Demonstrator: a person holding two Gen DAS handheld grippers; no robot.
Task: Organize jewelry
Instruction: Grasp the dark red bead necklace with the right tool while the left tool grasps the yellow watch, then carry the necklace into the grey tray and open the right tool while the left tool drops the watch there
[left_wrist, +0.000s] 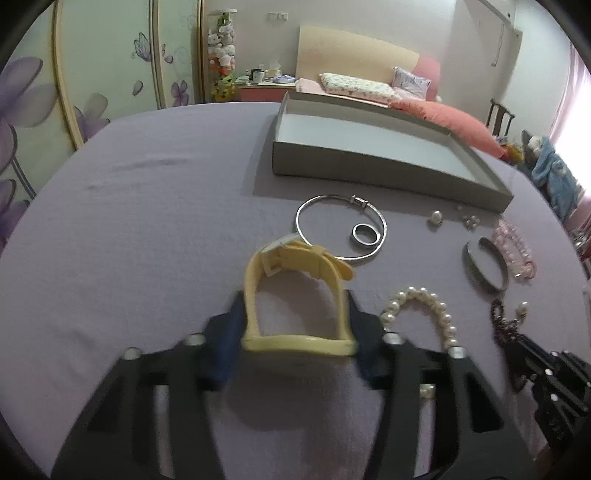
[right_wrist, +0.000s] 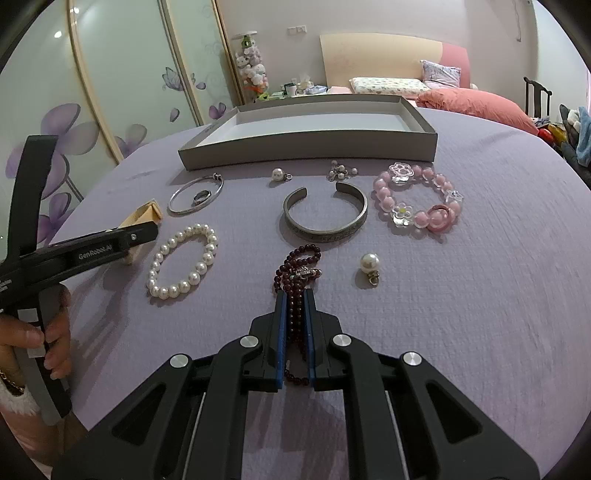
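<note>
Nearest, the right gripper (right_wrist: 295, 295) is clamped on a dark red bead bracelet (right_wrist: 298, 266) lying on the purple cloth (right_wrist: 480, 295), while to its left the left gripper (left_wrist: 295, 306) has its pads pressed against both sides of a pale yellow watch strap (left_wrist: 295, 288). Beyond them lie a pearl bracelet (right_wrist: 183, 260), a silver cuff (right_wrist: 325, 216), a pink bead bracelet (right_wrist: 417, 199) and a thin bangle (right_wrist: 195, 194) ringing a small ring (right_wrist: 201, 195). Farthest stands the open grey box (right_wrist: 306, 142).

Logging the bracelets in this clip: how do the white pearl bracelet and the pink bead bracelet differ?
The white pearl bracelet is a plain ring of matching white beads; the pink bead bracelet mixes pink beads with clear flower charms. The white pearl bracelet lies left, beside the left gripper; the pink bead bracelet lies far right, nearer the grey box. Both lie flat on the purple cloth, outside the box.
</note>
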